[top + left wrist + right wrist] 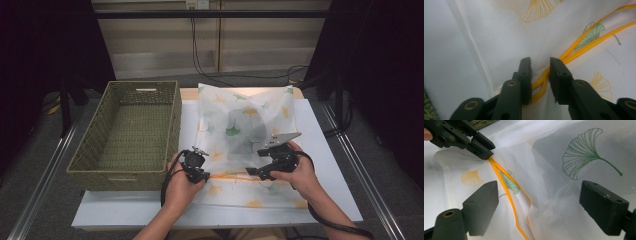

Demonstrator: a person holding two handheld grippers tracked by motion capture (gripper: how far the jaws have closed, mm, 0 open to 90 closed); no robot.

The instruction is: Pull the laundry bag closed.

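While the left hand-held gripper [201, 173] sits at the near left corner of the white mesh bag printed with green and yellow ginkgo leaves [245, 130], its jaws stand a narrow gap apart, with the bag's orange drawstring cord [574, 51] running between them. Left gripper view: cord loop passes between the two black pads [525, 75], lying against the left one; can't tell if the right pad actually presses on it, a sliver of space is visible. Right gripper view shows the same gripper [485, 151] from the outside, tips at the point where the two cord strands [506, 192] come out of the fabric.

Right hand-held gripper [252, 171] is wide open, nothing between its jaws, hovering just over the bag's near edge, right of the cord. Grey triangular plate [280, 139] on top of it.

Bag lies flat on the white counter [330, 165], far end puffed up with something dark showing through the mesh. Empty green woven rectangular basket [130, 130] just left of the bag, touching its edge zone.
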